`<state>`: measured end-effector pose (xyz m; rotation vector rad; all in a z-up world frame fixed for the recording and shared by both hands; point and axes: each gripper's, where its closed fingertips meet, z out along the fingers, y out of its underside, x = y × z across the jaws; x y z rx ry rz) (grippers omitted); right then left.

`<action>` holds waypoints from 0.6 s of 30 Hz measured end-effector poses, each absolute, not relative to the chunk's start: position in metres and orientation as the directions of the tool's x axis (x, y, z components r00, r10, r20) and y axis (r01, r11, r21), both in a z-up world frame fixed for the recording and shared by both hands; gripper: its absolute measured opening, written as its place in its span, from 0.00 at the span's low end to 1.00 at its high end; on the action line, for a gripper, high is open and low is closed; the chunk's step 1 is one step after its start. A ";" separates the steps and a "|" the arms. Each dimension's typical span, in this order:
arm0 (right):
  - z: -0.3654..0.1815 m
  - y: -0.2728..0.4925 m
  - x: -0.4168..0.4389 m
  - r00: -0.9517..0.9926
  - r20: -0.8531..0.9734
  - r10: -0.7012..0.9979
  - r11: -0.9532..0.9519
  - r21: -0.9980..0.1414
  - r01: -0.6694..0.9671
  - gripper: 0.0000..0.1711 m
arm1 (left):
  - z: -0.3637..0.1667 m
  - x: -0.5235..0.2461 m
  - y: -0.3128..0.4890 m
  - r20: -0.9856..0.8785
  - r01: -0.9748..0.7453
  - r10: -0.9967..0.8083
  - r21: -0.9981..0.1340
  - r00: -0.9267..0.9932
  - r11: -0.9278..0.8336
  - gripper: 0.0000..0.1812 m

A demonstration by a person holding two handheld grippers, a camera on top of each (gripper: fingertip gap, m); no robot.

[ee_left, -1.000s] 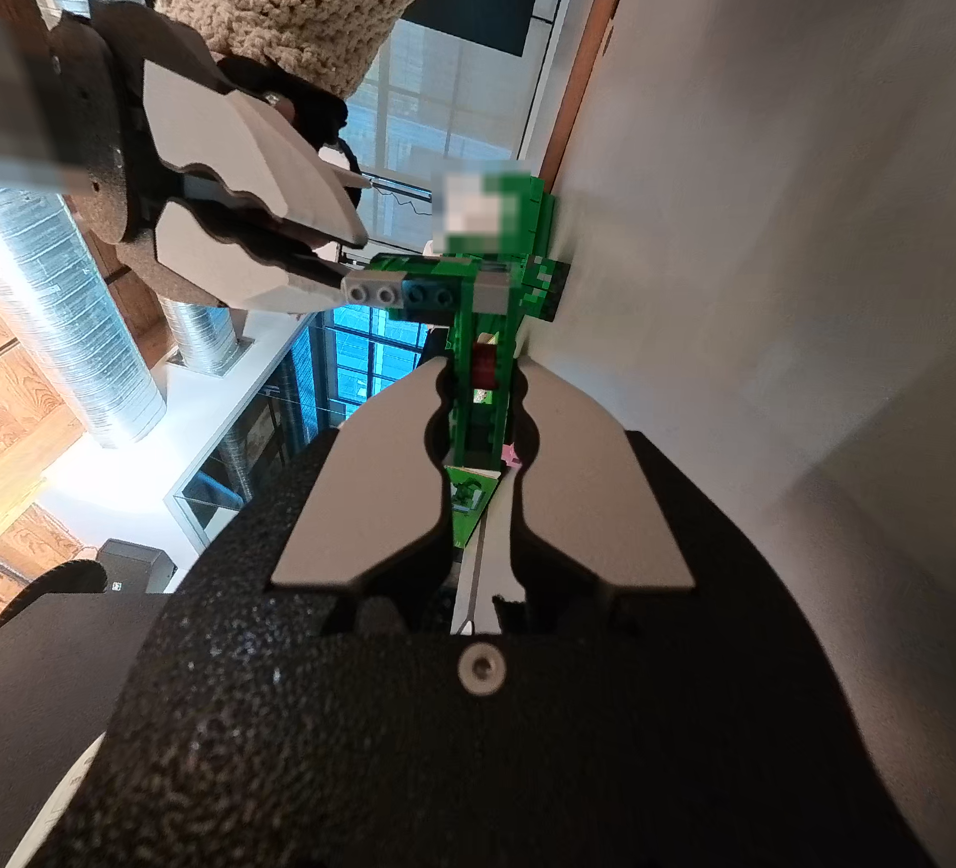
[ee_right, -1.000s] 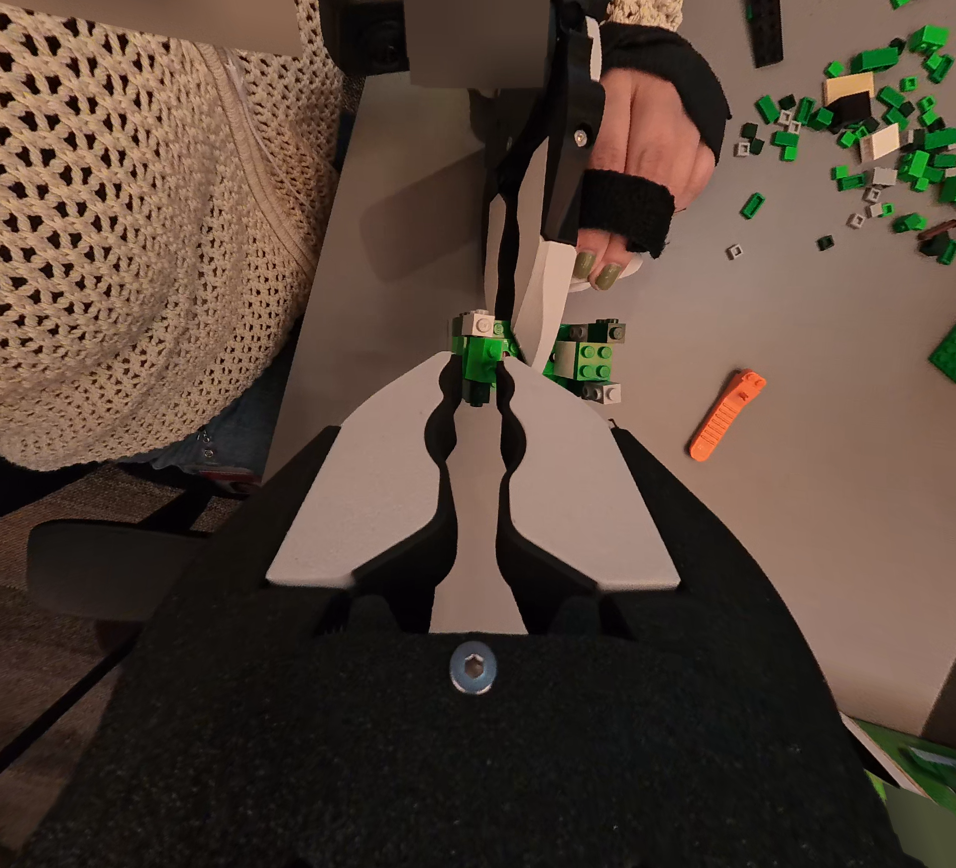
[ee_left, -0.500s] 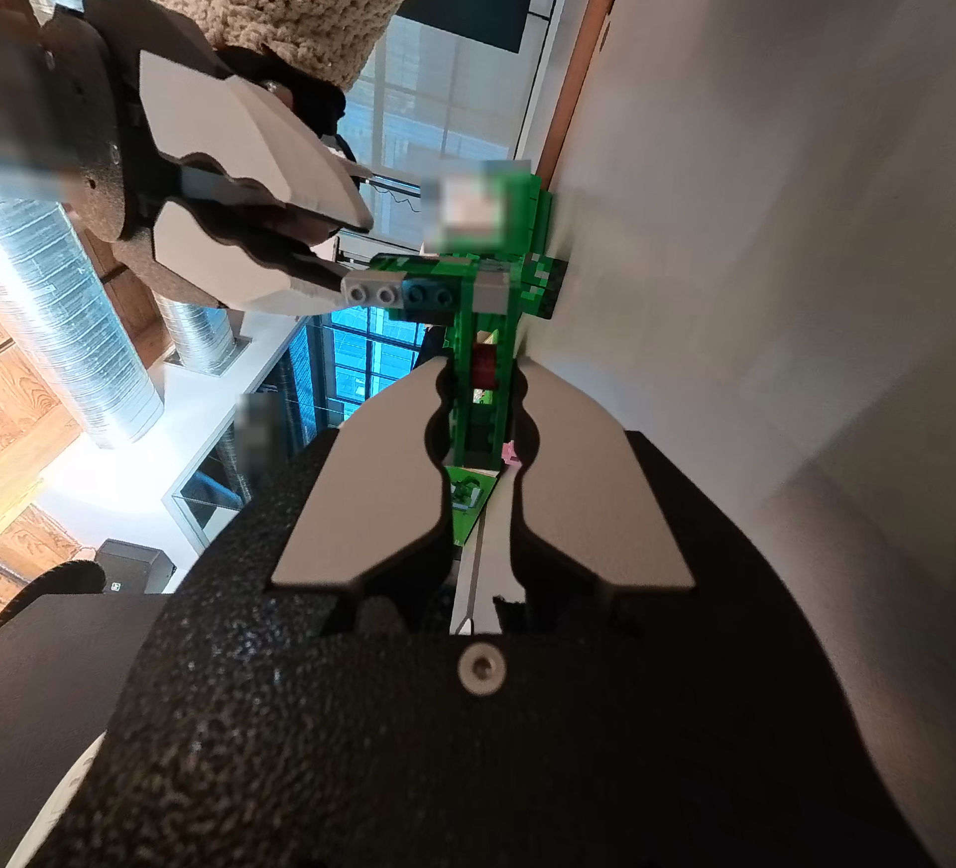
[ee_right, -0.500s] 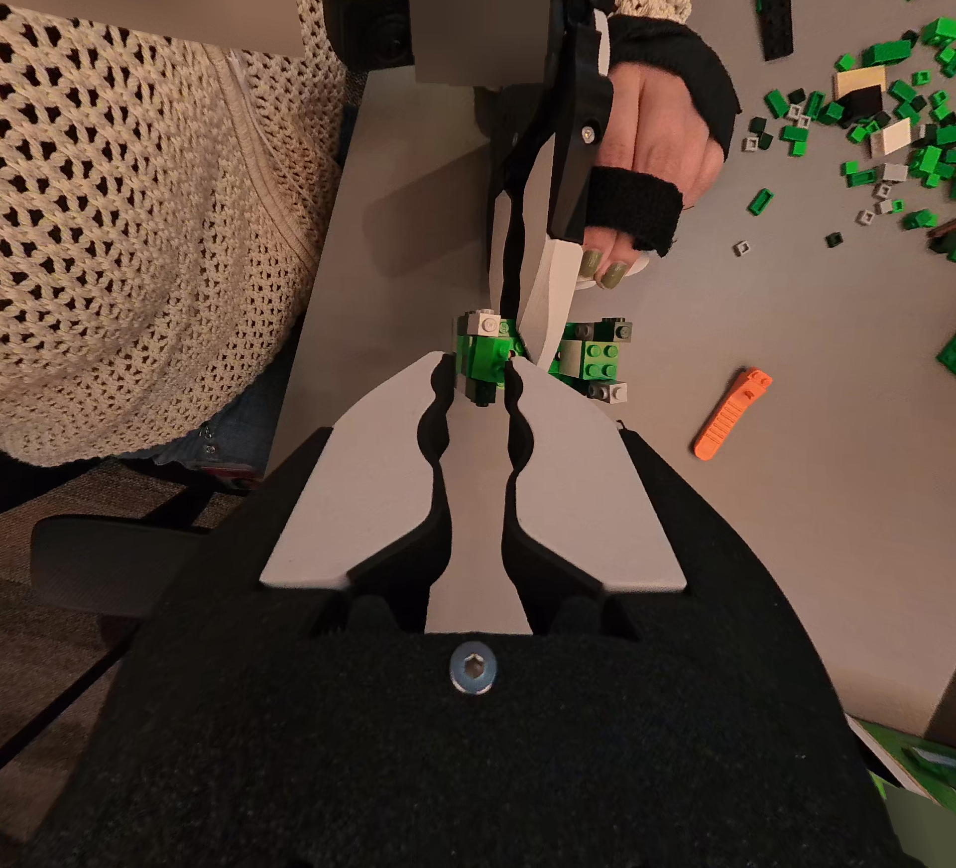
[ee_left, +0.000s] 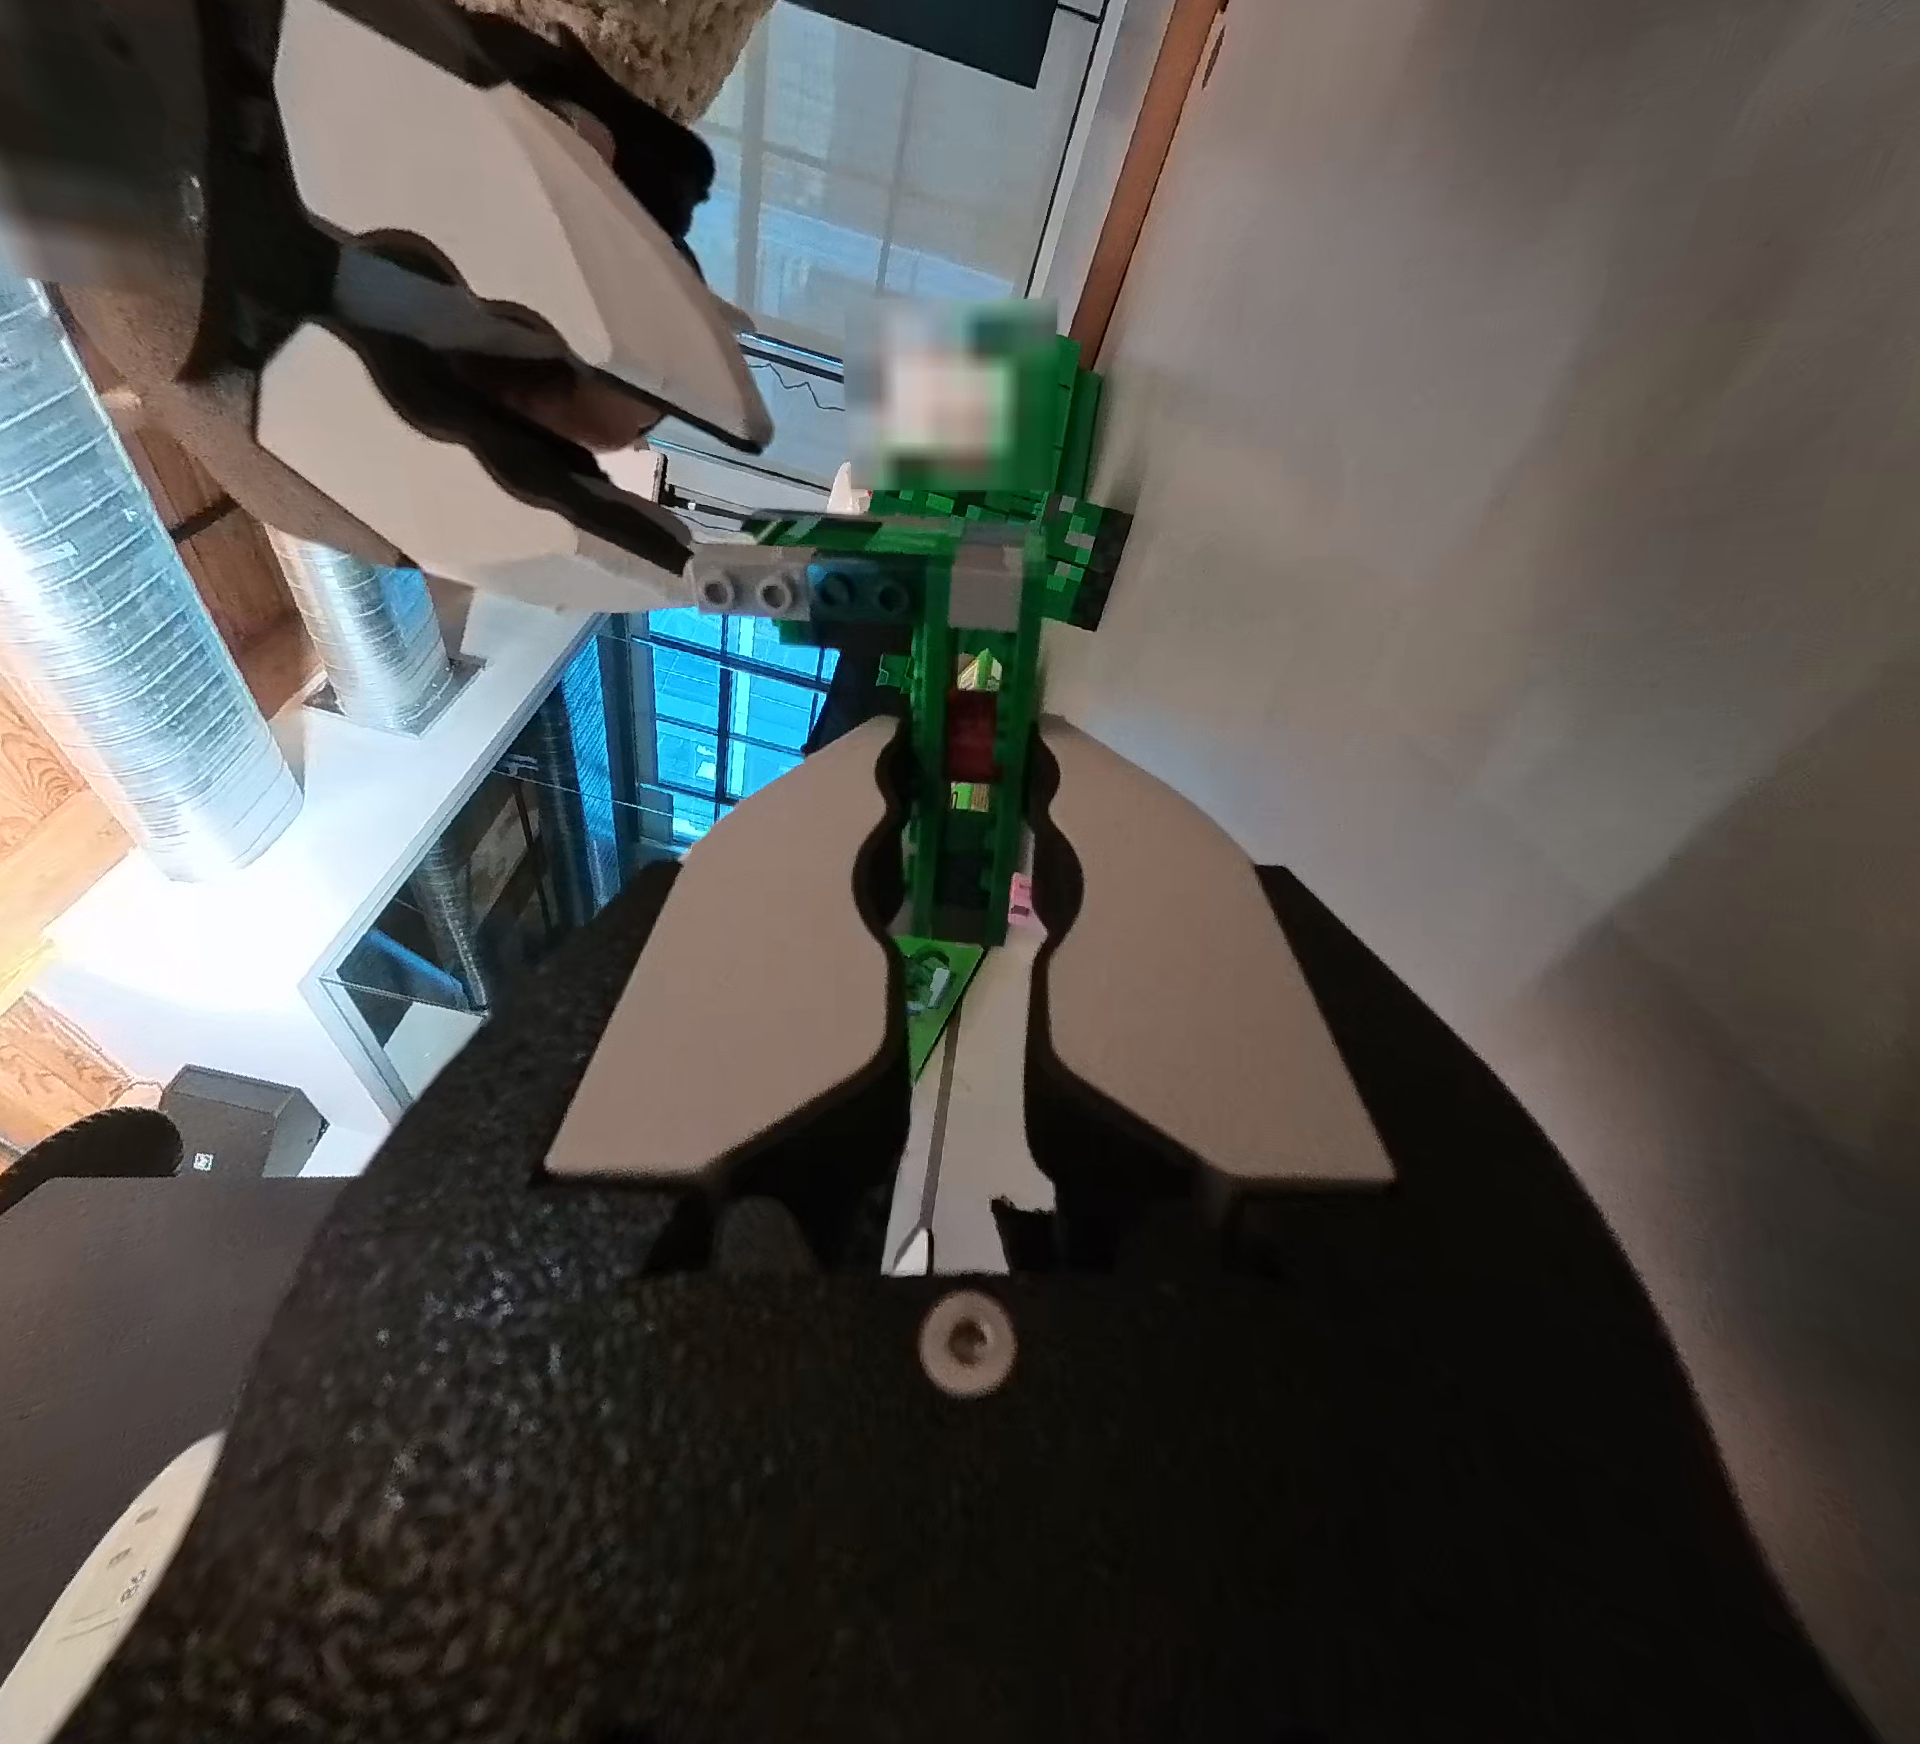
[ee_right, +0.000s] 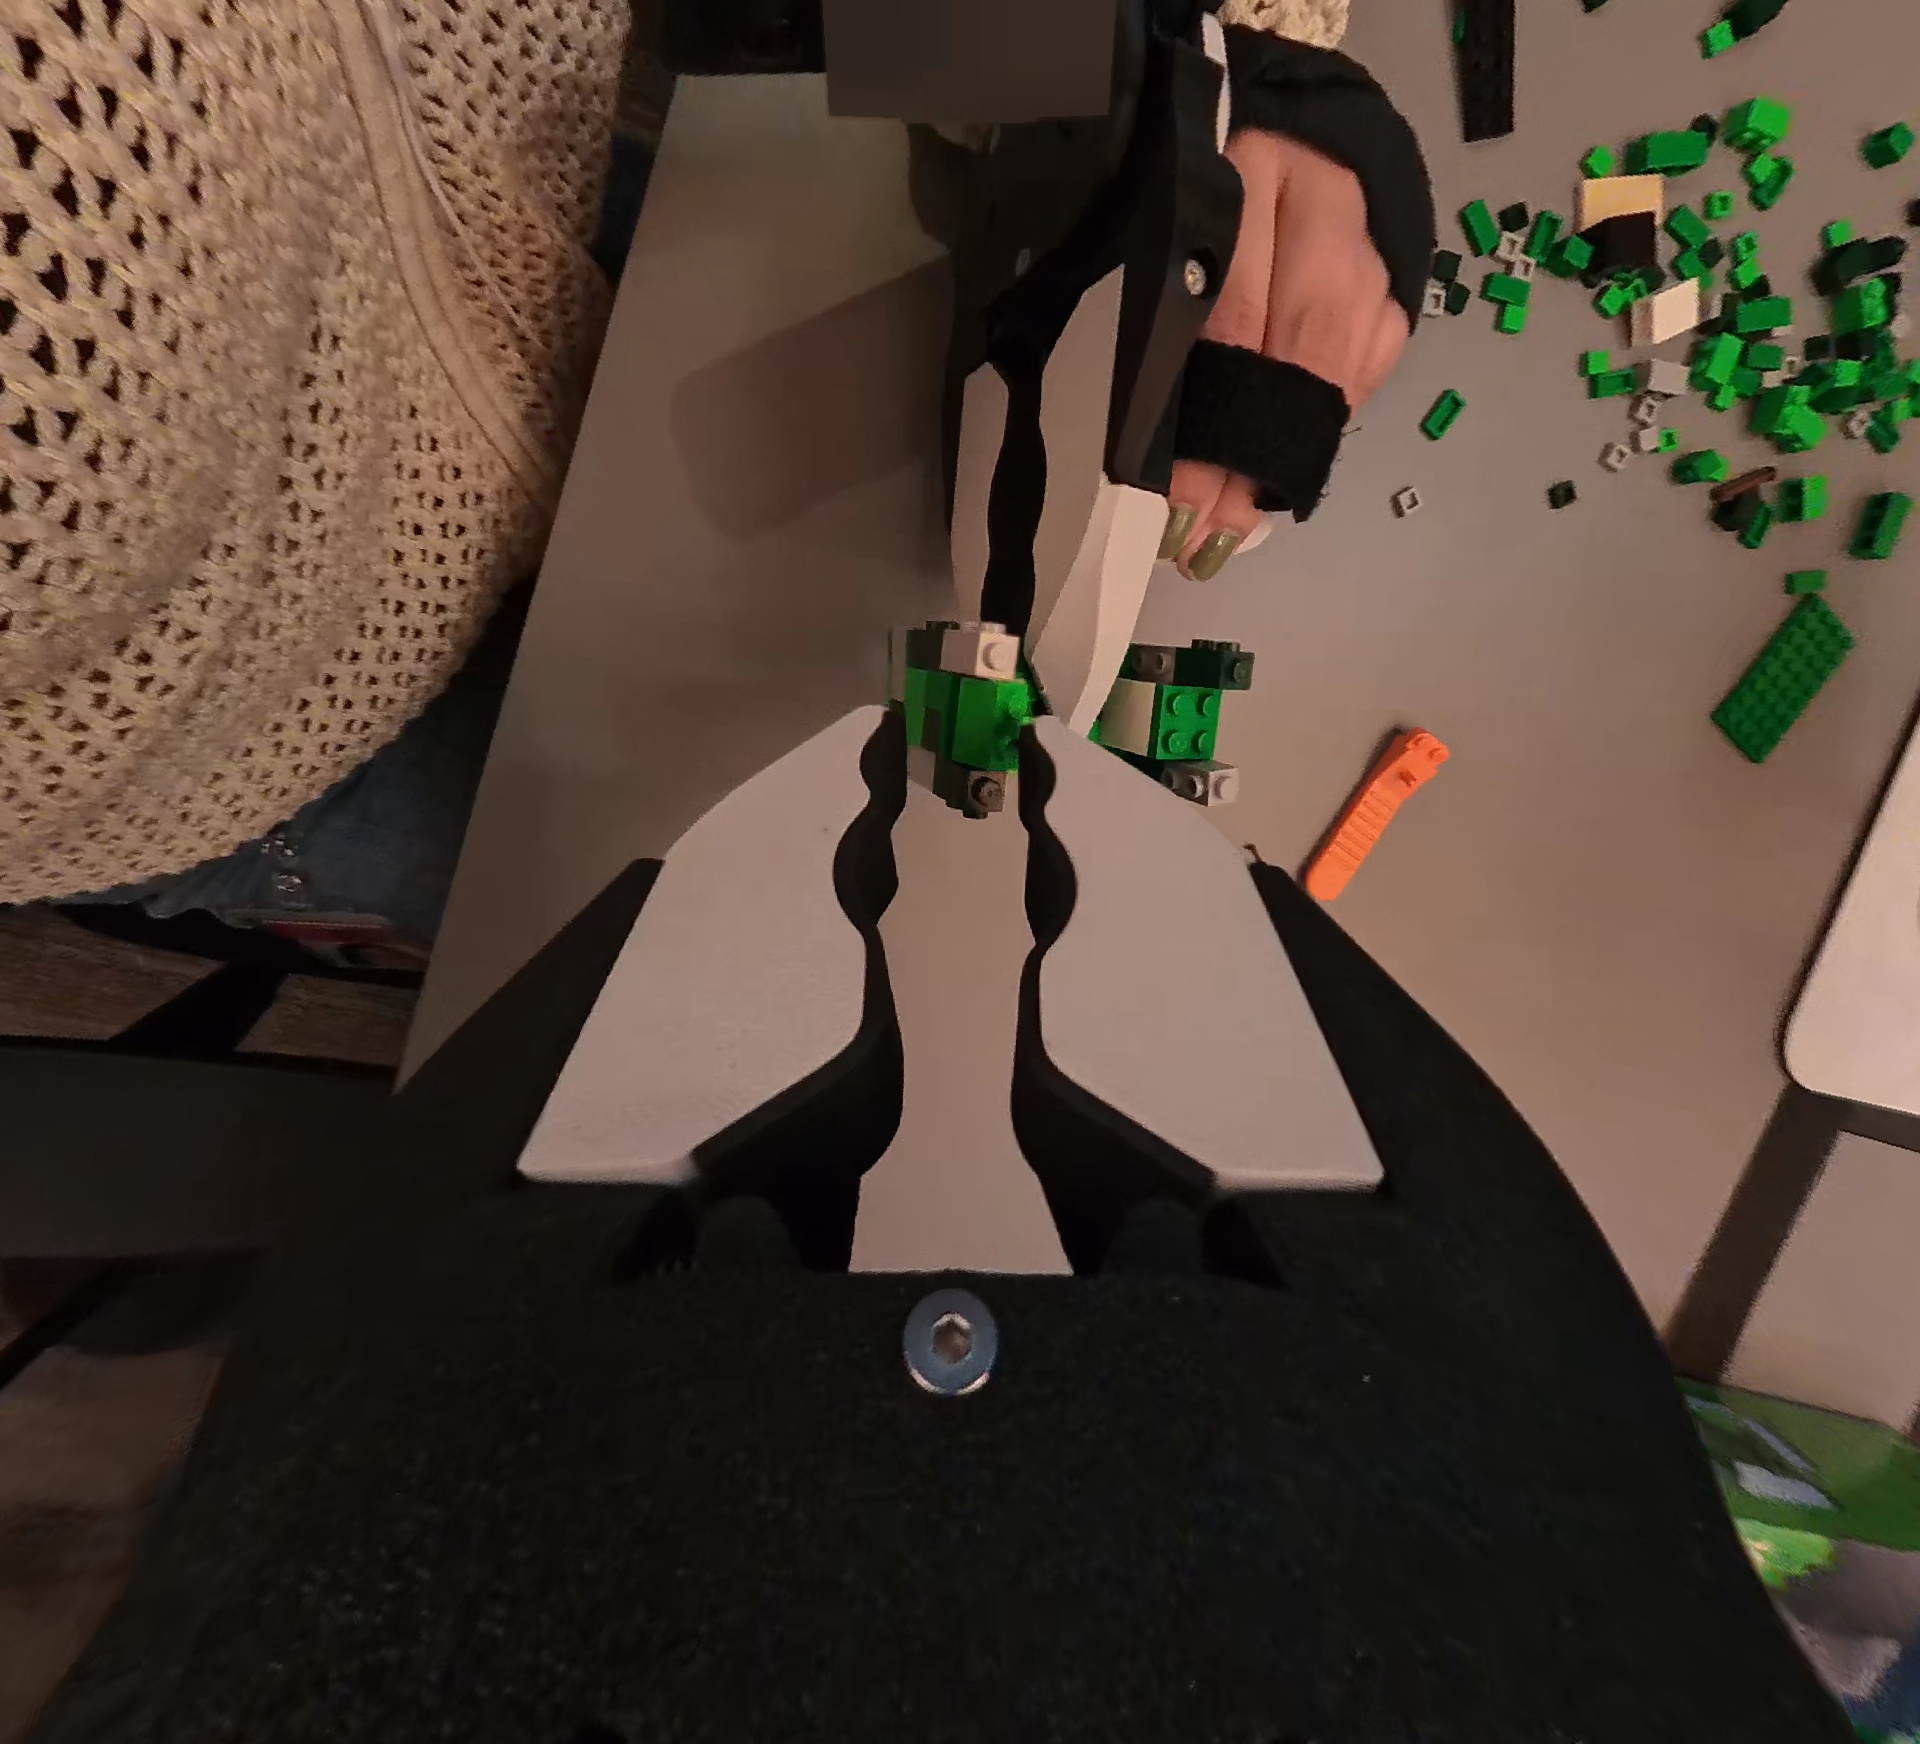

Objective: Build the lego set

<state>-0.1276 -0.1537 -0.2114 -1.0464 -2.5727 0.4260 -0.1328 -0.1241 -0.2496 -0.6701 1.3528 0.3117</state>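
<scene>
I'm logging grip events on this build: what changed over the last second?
The right tongs opened a little around the green lego assembly, their fingers now wider apart at its end, and they shifted slightly; whether they still pinch it is unclear. The left tongs stayed clamped on the assembly's body, held in the same place. The orange brick separator and loose bricks on the table did not move.

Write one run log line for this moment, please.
left gripper: shut on green lego build | right gripper: open around its grey-tipped end | table: loose bricks
</scene>
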 end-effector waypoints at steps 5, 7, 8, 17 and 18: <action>-0.212 -0.150 -0.129 -0.672 0.284 0.684 0.727 -0.343 0.595 0.14 | -0.249 -0.135 -0.121 -0.957 -0.580 -0.178 -0.280 0.228 0.765 0.11; -0.213 -0.148 -0.129 -0.666 0.320 0.674 0.739 -0.320 0.593 0.15 | -0.249 -0.135 -0.120 -0.956 -0.584 -0.182 -0.285 0.231 0.760 0.11; -0.214 -0.147 -0.129 -0.663 0.335 0.669 0.743 -0.310 0.593 0.16 | -0.248 -0.136 -0.119 -0.955 -0.586 -0.182 -0.287 0.233 0.757 0.11; -0.216 -0.143 -0.132 -0.616 0.494 0.613 0.779 -0.251 0.574 0.19 | -0.249 -0.138 -0.116 -0.950 -0.596 -0.196 -0.306 0.244 0.742 0.11; -0.216 -0.143 -0.131 -0.609 0.502 0.614 0.777 -0.248 0.579 0.20 | -0.249 -0.138 -0.115 -0.949 -0.597 -0.199 -0.310 0.246 0.740 0.11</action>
